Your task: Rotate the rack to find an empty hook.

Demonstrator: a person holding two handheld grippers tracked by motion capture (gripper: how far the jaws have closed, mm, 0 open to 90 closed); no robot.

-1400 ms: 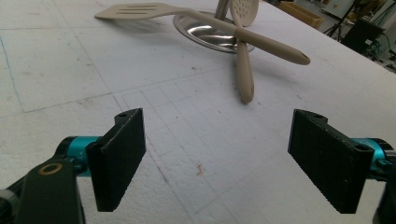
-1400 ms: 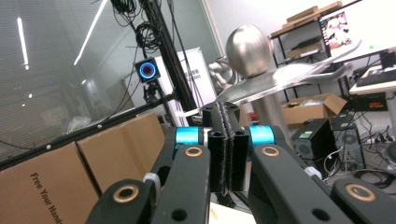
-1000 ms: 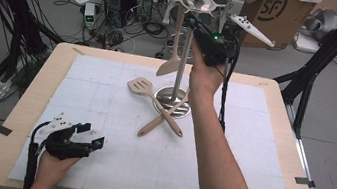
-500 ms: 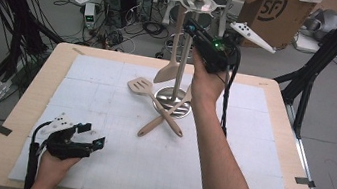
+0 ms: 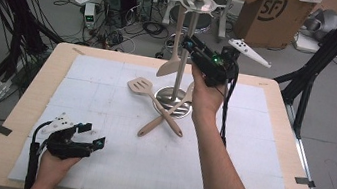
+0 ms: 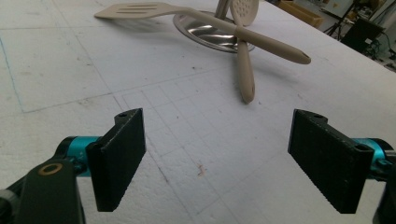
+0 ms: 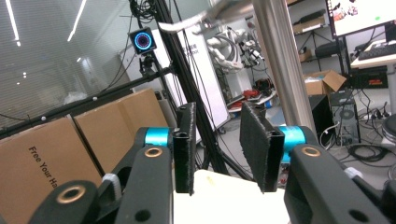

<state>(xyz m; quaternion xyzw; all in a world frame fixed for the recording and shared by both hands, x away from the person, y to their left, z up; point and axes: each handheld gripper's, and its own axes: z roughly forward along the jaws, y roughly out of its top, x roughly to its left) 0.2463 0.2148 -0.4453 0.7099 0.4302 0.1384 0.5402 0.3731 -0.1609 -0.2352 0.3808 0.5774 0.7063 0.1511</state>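
**Right gripper raised beside the utensil stand**

Your left gripper [image 5: 91, 139] rests low on the white foam mat [image 5: 106, 90] at the near left corner, its black jaws spread wide with nothing between them.

In the middle of the mat stands the polished steel utensil stand [image 5: 183, 51], a round dished base under a tall post with a ball on top. A beige solid spatula [image 5: 170, 63] hangs from its ring. At the base, a beige slotted spatula [image 5: 140, 86] and a beige spoon-like utensil [image 5: 158, 121] lie crossed, handles touching.

Your right gripper [image 5: 190, 43] is held high, just beside the post; its jaws stand a little apart, holding nothing, with the post [image 7: 280, 70] to one side of them.

The cardboard box [image 5: 270, 11] behind the table reads "SF"; another box [image 7: 42, 158] reads "Free Your Ha…".

Since half a second ago, your right gripper has tipped more level and moved nearer the ring; your left has stayed put.
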